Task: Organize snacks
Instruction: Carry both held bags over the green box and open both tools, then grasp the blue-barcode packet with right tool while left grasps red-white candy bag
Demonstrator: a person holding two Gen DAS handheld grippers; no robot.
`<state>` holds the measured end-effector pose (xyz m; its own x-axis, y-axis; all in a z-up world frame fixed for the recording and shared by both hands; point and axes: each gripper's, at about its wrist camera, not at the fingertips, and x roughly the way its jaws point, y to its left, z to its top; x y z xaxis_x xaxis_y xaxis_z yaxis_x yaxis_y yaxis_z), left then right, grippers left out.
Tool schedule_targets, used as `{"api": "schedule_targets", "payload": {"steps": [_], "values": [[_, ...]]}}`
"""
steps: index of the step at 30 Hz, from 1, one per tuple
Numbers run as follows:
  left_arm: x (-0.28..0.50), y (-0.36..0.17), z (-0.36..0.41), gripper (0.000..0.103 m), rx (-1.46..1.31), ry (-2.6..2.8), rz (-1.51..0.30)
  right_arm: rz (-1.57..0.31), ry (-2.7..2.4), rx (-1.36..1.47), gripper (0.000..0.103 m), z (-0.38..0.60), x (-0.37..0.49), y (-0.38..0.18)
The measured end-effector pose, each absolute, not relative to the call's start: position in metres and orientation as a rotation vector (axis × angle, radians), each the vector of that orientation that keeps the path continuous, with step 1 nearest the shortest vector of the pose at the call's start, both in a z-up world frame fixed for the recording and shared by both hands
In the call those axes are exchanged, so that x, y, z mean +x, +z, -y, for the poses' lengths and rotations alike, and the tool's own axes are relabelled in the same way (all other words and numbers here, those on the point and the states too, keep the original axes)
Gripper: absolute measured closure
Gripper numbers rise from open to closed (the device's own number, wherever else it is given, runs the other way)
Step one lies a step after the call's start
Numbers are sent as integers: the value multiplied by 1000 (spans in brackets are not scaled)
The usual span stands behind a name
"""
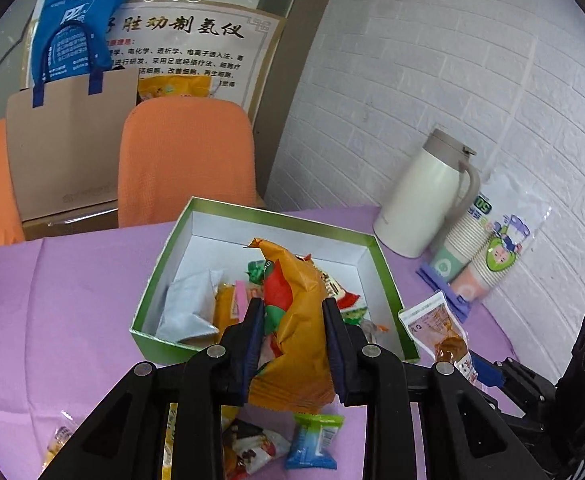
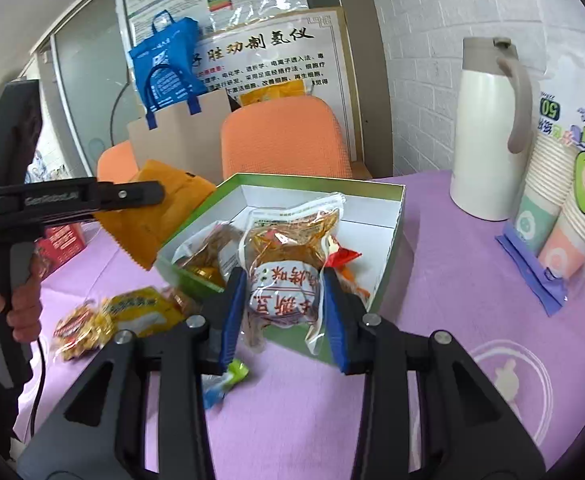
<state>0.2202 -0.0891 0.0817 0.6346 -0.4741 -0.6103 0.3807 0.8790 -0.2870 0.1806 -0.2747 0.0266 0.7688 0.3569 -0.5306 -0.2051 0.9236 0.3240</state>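
Gripping an orange snack bag [image 1: 292, 320] between closed jaws, left gripper [image 1: 292, 344] raised above the near edge of the green box [image 1: 384, 276], bag crumpled and standing upright over it. Pinching a clear pouch of brown snacks [image 2: 288, 256] between closed jaws, right gripper [image 2: 282, 308] held over the near wall of the same box, pouch lifted clear of the cloth. Seen from the right wrist, orange bag at the left of the box, clamped in the left gripper, a hand [image 2: 20, 304] wrapped round the handle. Lying inside the box: a silver packet [image 1: 188, 304] at the left and several small coloured wrappers, partly hidden. Resting loose on the purple tablecloth [image 1: 52, 300] near the box: a blue and green candy [image 1: 312, 440], a dark wrapped sweet [image 1: 252, 446], a yellow packet [image 2: 140, 310] and a red and gold one [image 2: 78, 330]. Standing far right by the white brick wall: a cream jug [image 1: 424, 196], with a sleeve of paper cups [image 1: 476, 256] just beside it. Set beyond the table: an orange chair [image 1: 188, 160].
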Motion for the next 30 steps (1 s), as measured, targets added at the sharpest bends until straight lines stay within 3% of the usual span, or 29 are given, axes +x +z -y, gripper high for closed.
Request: {"api": "schedule_targets", "payload": {"steps": [6, 8, 9, 11, 12, 14, 15, 16, 22, 30], "values": [[249, 74, 91, 74, -136, -434, -743, -627, 313, 267, 62, 266, 220, 14], [257, 71, 91, 74, -132, -416, -746, -631, 313, 251, 55, 259, 230, 6], [262, 69, 91, 74, -131, -405, -746, -652, 311, 230, 50, 255, 236, 2], [269, 63, 92, 73, -135, -387, -744, -676, 285, 206, 17, 252, 239, -5], [272, 60, 91, 70, -132, -380, -739, -661, 283, 200, 14, 252, 235, -6], [275, 52, 90, 48, -122, -367, -741, -635, 292, 187, 12, 253, 227, -7], [276, 48, 87, 24, -125, -365, -745, -634, 294, 181, 12, 253, 225, -7], [275, 44, 84, 17, -130, -350, -739, -639, 294, 176, 10, 252, 224, -9], [279, 31, 81, 17, -144, -320, -784, -648, 283, 170, 9, 254, 216, -3], [242, 52, 73, 17, -132, -332, -737, -574, 319, 201, 9, 260, 174, 27]]}}
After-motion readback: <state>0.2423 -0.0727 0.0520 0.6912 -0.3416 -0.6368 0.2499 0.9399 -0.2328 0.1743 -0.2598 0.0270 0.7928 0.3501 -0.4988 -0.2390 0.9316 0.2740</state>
